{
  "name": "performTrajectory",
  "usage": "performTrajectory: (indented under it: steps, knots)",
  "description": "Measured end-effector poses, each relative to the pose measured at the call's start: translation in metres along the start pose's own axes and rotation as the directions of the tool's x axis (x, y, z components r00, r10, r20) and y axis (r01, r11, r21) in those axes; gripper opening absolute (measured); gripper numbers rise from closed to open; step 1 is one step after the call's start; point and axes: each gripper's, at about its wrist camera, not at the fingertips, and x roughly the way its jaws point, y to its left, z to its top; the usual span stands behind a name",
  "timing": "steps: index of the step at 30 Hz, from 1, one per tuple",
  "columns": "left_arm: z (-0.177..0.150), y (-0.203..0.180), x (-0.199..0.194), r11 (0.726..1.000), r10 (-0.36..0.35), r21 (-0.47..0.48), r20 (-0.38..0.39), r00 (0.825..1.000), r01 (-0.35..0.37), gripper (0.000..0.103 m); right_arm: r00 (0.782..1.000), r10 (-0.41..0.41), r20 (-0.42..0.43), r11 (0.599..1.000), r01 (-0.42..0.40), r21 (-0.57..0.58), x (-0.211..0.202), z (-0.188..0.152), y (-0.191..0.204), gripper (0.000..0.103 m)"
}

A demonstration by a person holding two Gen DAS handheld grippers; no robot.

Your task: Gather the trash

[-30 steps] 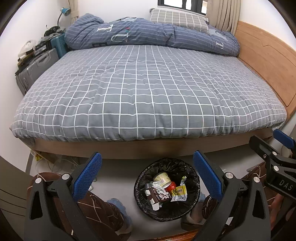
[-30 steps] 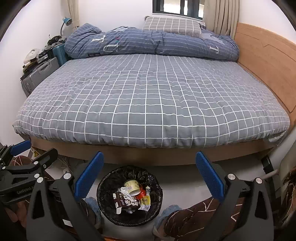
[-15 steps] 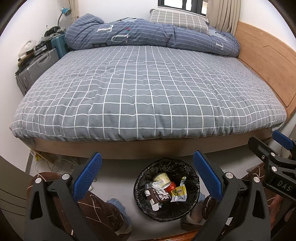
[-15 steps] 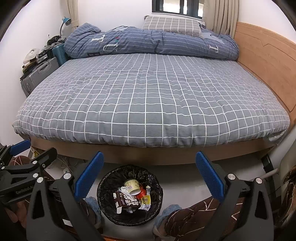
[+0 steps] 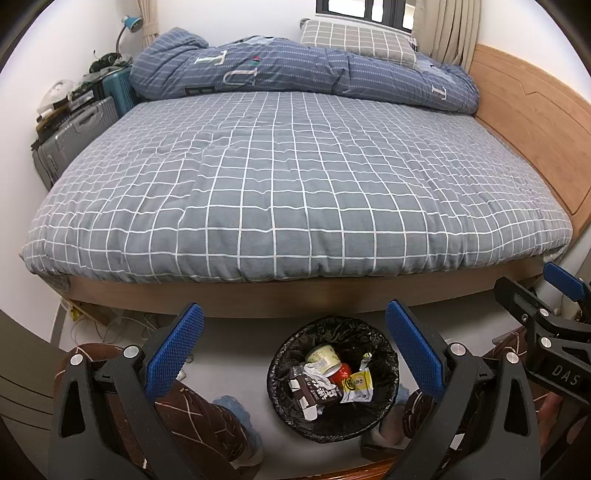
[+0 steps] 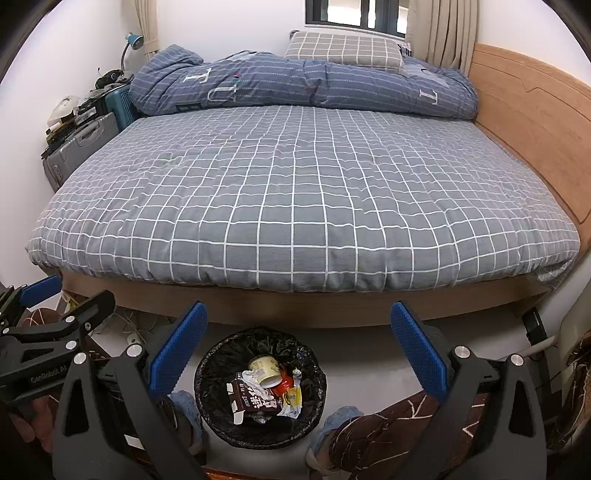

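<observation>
At the far left, a grey hard-shell suitcase [image 5: 70,138] stands against the white wall beside a teal case [image 5: 117,90], with a blue-shaded desk lamp [image 5: 130,25] above them. The wide bed under a grey quilt with a white grid [image 5: 295,192] fills the middle of both views, a rolled dark blue duvet [image 5: 314,75] and a checked grey pillow [image 5: 356,40] lie along its far edge, and a light wooden headboard [image 5: 532,133] closes its right side.

The left gripper [image 5: 293,350] hangs above the floor at the foot of the bed with its blue-padded jaws spread wide and nothing between them. The round bin lined with a black plastic bag [image 5: 280,363] stands on the pale floor below and slightly right of the midpoint of those jaws, closer to the right pad. Inside it lie a brown drink carton [image 5: 314,393], a pale yoghurt cup [image 5: 322,358], a red item [image 5: 340,371] and a yellow-and-white wrapper [image 5: 357,386], all touching one another.

The right gripper [image 6: 299,347] is likewise released and empty. From its camera the same bin [image 6: 207,369] sits below and left of the midpoint, near the left pad. The person's knees in brown patterned trousers [image 5: 192,413] flank the bin, and each gripper shows at the edge of the other's view
</observation>
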Motion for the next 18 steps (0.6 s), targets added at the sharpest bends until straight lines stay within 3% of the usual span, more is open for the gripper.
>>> performTrajectory:
  steps: [18]
  knots:
    - [0.0003, -0.0001, 0.0012, 0.999, 0.045, -0.002, -0.003, 0.999, -0.045, 0.097, 1.0, 0.002, -0.002, 1.0, -0.002, -0.002, -0.0013, -0.0004, 0.0026, 0.095]
